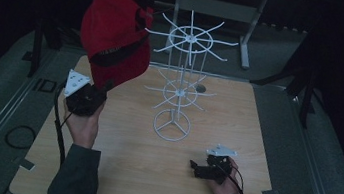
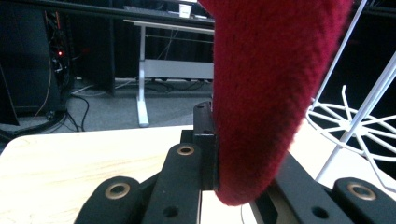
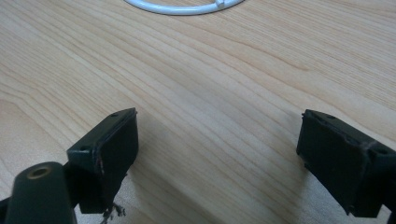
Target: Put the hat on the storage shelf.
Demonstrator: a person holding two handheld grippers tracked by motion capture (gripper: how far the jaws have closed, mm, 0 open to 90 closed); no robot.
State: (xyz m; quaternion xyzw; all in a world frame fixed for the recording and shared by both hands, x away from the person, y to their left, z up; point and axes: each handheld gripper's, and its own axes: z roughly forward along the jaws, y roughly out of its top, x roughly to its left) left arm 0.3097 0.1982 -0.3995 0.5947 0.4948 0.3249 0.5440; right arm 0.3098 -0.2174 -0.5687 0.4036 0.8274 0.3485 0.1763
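Surface: light wood-grain tabletop (image 1: 130,172) set on a grey mat, room dark around it; behind, a white desk frame (image 2: 142,88) on grey floor, cables and dark equipment at left in the left gripper view. White wire rack (image 1: 181,85) stands upright near the table's middle, two tiers of radial arms above a ring base; its arms are bare. No containers on the table. Red cap (image 1: 114,39) is held up in the air above the table's left side, just left of the rack's top tier, apart from it. A dark band with pale lettering runs across the cap; too blurred to read. Left gripper (image 1: 91,91): jaws clenched on the cap's lower edge, red fabric pinched between the black pads. Right gripper (image 3: 217,154): jaws spread wide, nothing between them, resting low over bare wood at the table's near right, with the rack base just ahead.
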